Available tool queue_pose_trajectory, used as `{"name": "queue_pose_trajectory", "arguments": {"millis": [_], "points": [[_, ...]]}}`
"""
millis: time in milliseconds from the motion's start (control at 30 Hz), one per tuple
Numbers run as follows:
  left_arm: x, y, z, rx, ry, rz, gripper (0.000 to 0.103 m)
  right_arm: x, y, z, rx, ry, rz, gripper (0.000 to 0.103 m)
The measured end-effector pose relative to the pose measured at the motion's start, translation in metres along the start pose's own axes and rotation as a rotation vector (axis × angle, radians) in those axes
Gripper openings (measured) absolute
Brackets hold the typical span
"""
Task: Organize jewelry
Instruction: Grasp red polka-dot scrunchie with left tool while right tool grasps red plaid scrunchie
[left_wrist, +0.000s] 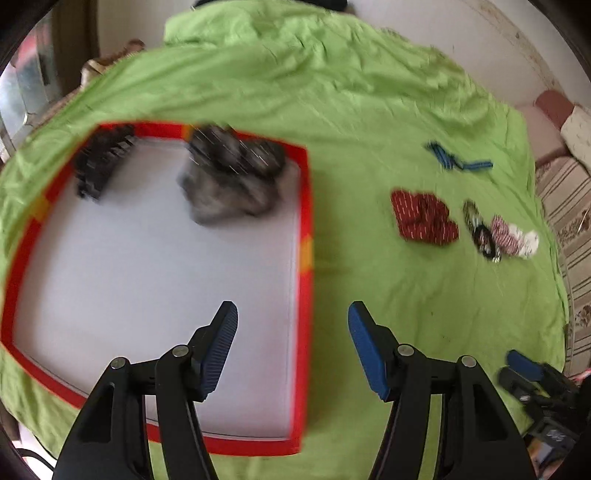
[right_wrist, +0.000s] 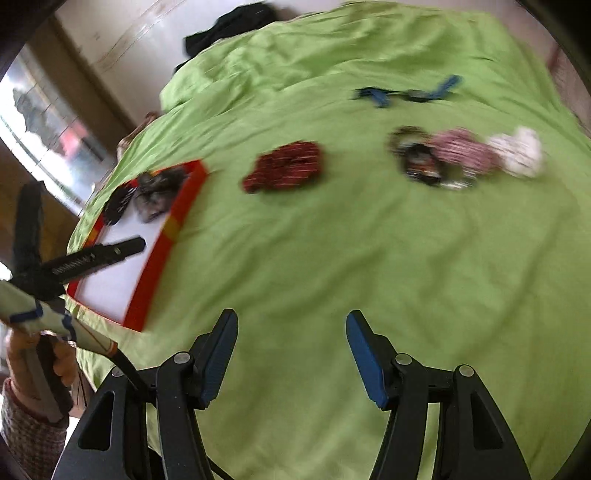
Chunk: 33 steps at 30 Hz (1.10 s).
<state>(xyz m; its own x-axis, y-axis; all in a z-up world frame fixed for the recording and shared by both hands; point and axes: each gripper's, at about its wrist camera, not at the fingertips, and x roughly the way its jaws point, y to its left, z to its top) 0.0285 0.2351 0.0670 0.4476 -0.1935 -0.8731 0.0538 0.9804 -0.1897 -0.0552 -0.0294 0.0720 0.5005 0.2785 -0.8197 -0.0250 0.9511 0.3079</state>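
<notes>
We see the red-rimmed tray (left_wrist: 304, 258) on the green sheet (left_wrist: 332, 92), its white floor mostly bare toward us. A dark hair claw (left_wrist: 101, 166) and a grey scrunchie (left_wrist: 232, 173) lie at the tray's far edge. Right of the tray, apart from it, lie a red scrunchie (left_wrist: 423, 218), a cluster of small hair ties (left_wrist: 498, 234) and blue clips (left_wrist: 458, 158), long axis crosswise. Left hand-held gripper (left_wrist: 293, 347) straddles the tray's right rim, spread, empty; right hand-held gripper (right_wrist: 291, 354) spread, empty over bare sheet.

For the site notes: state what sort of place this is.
Probably a bedroom at home: a rumpled green sheet covers what looks like a bed, a patterned pillow lies at its edge, and a window stands beside it.
</notes>
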Motion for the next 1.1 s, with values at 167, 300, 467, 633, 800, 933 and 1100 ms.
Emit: {"name": "queue_pose_trajectory", "arguments": {"millis": [167, 300, 467, 633, 800, 933, 1100], "points": [[0.027, -0.021, -0.014, 0.0, 0.077, 0.03, 0.036, -0.03, -0.041, -0.012, 0.075, -0.05, -0.016, 0.066], [0.022, -0.032, -0.023, -0.014, 0.084, 0.039, 0.036, -0.04, -0.062, -0.018, 0.126, -0.064, -0.005, 0.066], [0.012, -0.059, -0.039, 0.078, 0.085, 0.055, 0.036, -0.041, -0.08, -0.028, 0.17, -0.052, 0.017, 0.066], [-0.033, -0.083, -0.034, 0.155, -0.061, 0.081, 0.038, -0.05, -0.096, -0.03, 0.175, -0.071, 0.004, 0.066], [-0.048, -0.111, -0.014, 0.212, -0.14, 0.057, 0.063, -0.059, -0.125, -0.016, 0.196, -0.103, -0.039, 0.066], [-0.021, -0.122, 0.017, 0.167, -0.076, -0.012, 0.063, -0.062, -0.145, 0.005, 0.204, -0.139, -0.066, 0.066], [0.027, -0.133, 0.056, 0.106, -0.036, -0.042, 0.063, -0.052, -0.152, 0.052, 0.173, -0.182, -0.043, 0.066]]}}
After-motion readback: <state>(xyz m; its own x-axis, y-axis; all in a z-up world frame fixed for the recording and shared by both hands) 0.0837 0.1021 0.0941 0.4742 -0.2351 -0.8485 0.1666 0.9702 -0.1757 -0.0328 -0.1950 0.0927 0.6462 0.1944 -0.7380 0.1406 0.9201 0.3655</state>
